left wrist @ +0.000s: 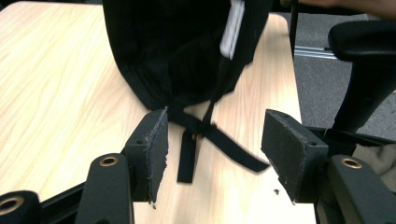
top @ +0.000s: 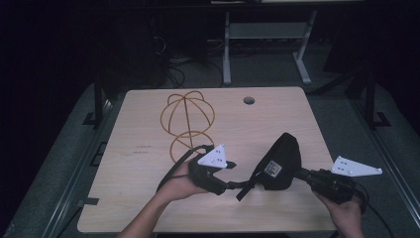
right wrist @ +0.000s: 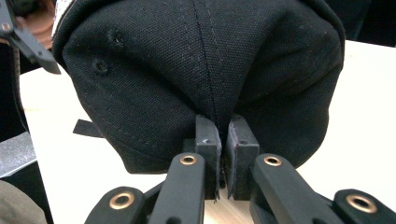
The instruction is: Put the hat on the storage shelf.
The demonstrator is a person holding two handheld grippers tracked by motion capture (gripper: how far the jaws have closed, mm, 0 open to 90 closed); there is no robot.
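My right tongs (right wrist: 223, 154) are pinched tight on the fabric of the black cap (top: 281, 161), holding it up just right of centre in the high view, low over the desk (top: 138, 148). My left tongs (left wrist: 212, 154) stand apart with nothing pressed between them; the cap's back strap (left wrist: 229, 149) lies loose on the desk in the gap, touching neither pad. In the high view my left hand (top: 181, 183) sits lower centre, just left of the cap. A yellow wire stand (top: 187, 124) rests at the upper centre of the desk, well apart from the cap.
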